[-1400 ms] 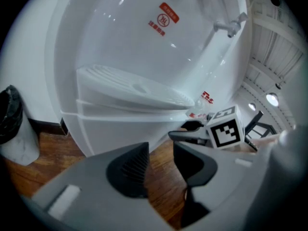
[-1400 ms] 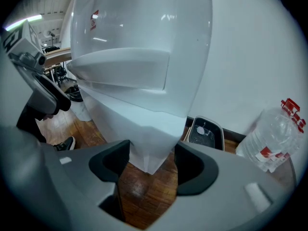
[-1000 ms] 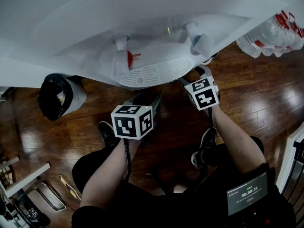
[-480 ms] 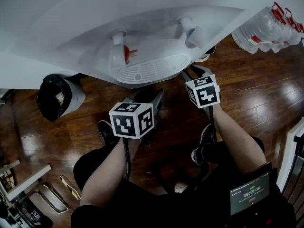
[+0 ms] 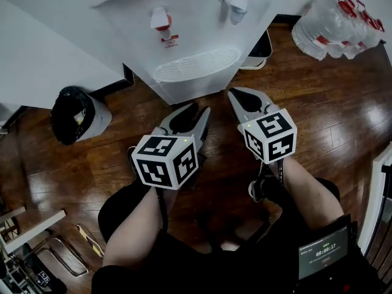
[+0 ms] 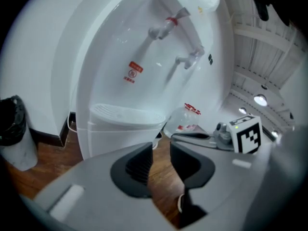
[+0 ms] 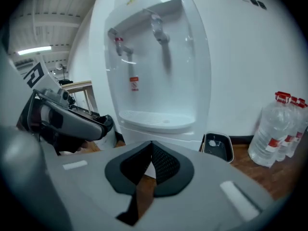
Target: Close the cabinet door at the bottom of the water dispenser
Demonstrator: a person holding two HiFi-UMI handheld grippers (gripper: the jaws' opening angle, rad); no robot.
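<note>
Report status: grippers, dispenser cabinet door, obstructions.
Left gripper open, empty, jaws have just been closing. Right gripper shut, empty. Cabinet door looks shut, only its top showing. Nothing between grippers and water dispenser; trash bin off to the side.

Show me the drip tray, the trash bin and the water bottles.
drip tray [image 5: 196, 65]: head view, its grille.
trash bin [image 5: 67, 112]: head view, its black bag.
water bottles [image 5: 324, 29]: head view, one bottle's side.

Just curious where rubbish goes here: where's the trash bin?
In the head view the trash bin stands at the picture's left, just left of the water dispenser.
</note>
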